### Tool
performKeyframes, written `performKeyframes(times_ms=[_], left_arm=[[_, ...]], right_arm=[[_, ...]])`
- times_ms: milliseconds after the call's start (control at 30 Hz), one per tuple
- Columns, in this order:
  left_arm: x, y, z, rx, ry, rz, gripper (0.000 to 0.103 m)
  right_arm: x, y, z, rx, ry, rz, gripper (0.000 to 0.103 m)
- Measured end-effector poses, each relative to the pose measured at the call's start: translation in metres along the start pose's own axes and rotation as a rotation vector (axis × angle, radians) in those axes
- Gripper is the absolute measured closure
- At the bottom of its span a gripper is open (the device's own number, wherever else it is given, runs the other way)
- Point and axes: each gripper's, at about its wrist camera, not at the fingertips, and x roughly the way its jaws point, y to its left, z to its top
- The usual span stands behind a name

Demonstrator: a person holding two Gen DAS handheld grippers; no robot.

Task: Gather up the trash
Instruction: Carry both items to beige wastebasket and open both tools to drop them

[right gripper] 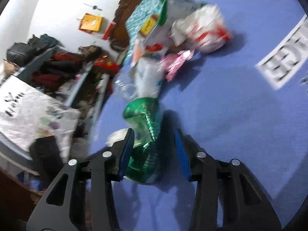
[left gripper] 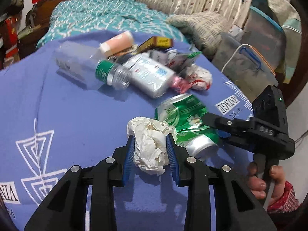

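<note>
My left gripper [left gripper: 150, 137] is shut on a crumpled white paper ball [left gripper: 152, 146], its blue pads pressing both sides just above the blue bedsheet [left gripper: 77, 115]. Right behind the ball lies a crushed green can [left gripper: 184, 119]. My right gripper [left gripper: 212, 127], held by a person's hand [left gripper: 258, 181], comes in from the right and straddles that can. In the right wrist view the green can [right gripper: 146, 130] lies between the right gripper's [right gripper: 155, 132] fingers. The left pad touches it, while a dark gap separates the right pad from it.
More trash lies further back on the sheet: a clear bottle with a green label [left gripper: 107, 73], a white pouch [left gripper: 148, 75], a pink wrapper [left gripper: 181, 84], a red-and-white wrapper [left gripper: 200, 77] and small boxes [left gripper: 156, 43]. A white printed bag [right gripper: 28, 111] sits off the bed's left side.
</note>
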Motion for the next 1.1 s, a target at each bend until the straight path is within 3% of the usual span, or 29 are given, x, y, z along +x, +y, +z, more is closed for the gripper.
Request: performKeyframes(times_ms=[100, 167, 367, 600, 733, 833, 1000, 1033, 1067, 1100], left_arm=[[0.001, 0.004, 0.002, -0.015, 0.009, -0.011, 0.072], [0.003, -0.004, 0.006, 0.003, 0.014, -0.027, 0.072], [0.022, -0.06, 0.038, 0.107, 0.033, -0.093, 0.072], [0.083, -0.183, 0.096, 0.285, 0.111, -0.224, 0.072], [0.129, -0.277, 0.132, 0.396, 0.135, -0.311, 0.072], [0.164, -0.334, 0.154, 0.434, 0.145, -0.35, 0.072], [0.209, -0.394, 0.168, 0.463, 0.152, -0.359, 0.069], [0.215, -0.401, 0.169, 0.464, 0.154, -0.358, 0.063], [0.223, -0.408, 0.171, 0.465, 0.159, -0.349, 0.048], [0.23, -0.416, 0.171, 0.467, 0.16, -0.331, 0.037]], right_arm=[[0.0, 0.007, 0.001, -0.031, 0.017, 0.009, 0.072], [-0.011, 0.01, 0.002, -0.063, -0.016, -0.008, 0.075], [-0.088, -0.016, 0.022, -0.064, -0.201, -0.085, 0.079], [-0.21, -0.091, 0.044, 0.083, -0.451, -0.137, 0.079], [-0.293, -0.126, 0.062, 0.123, -0.628, -0.234, 0.079], [-0.337, -0.153, 0.076, 0.162, -0.706, -0.31, 0.079], [-0.367, -0.185, 0.097, 0.189, -0.747, -0.41, 0.079], [-0.368, -0.189, 0.1, 0.189, -0.746, -0.418, 0.077], [-0.369, -0.195, 0.103, 0.191, -0.746, -0.428, 0.077], [-0.368, -0.199, 0.109, 0.192, -0.741, -0.45, 0.069]])
